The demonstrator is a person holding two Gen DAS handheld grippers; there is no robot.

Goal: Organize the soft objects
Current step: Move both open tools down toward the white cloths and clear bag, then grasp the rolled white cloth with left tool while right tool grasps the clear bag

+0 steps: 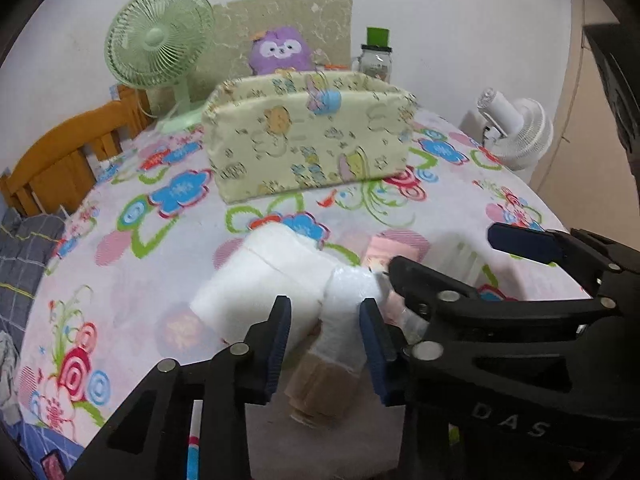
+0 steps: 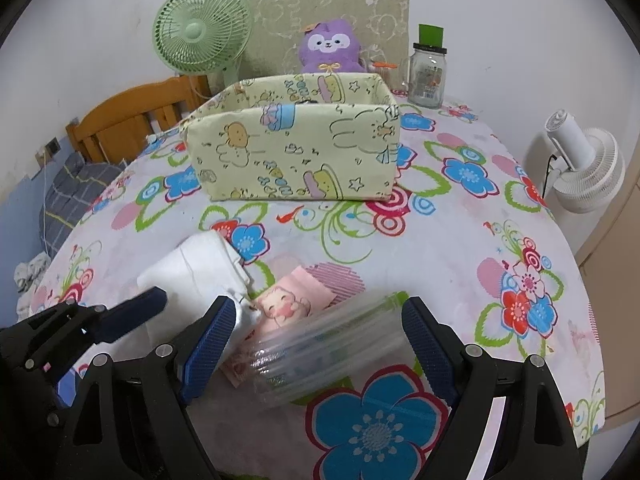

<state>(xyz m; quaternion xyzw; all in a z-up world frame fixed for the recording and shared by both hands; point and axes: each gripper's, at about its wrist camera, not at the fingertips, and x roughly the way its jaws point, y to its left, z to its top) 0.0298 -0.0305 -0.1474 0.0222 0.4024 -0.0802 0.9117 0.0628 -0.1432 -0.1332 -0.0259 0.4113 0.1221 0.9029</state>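
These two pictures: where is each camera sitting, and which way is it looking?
Left wrist view: on the left gripper, looking down its fingers at a white roll; the right gripper shows.
Right wrist view: on the right gripper, over a clear bottle; the left gripper shows.
Shared: fabric box, green fan, purple plush.

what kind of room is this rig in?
Probably a home bedroom or living area, not a lab. A table with a flowered tablecloth, a wooden bed frame with checked bedding beside it, and a green desk fan by a purple plush toy.
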